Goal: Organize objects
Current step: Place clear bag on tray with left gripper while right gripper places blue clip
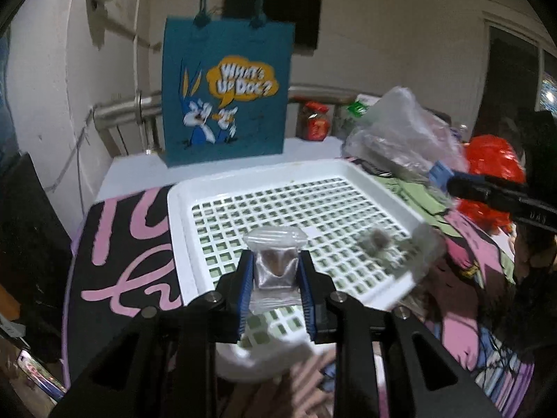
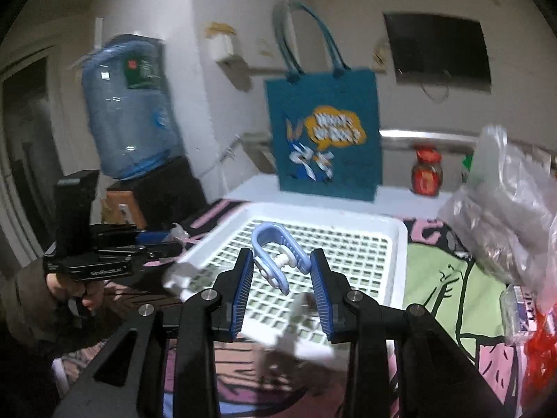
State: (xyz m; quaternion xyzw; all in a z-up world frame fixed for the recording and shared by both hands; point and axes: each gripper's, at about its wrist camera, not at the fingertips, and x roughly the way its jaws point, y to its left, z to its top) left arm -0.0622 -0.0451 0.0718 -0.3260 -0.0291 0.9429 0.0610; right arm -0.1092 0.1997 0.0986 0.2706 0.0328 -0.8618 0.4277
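Grippers (image 1: 275, 278) over cartoon-print cloth (image 1: 122, 244)

A lived-in home: water-cooler bottle (image 2: 130, 111), wall television (image 2: 440, 48), cartoon bedspread (image 1: 125, 244).

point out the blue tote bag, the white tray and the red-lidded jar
blue tote bag (image 1: 226, 90), left wrist view, on its printed front panel
white tray (image 1: 264, 174), left wrist view, on its far rim
red-lidded jar (image 2: 426, 172), right wrist view, on its body under the lid
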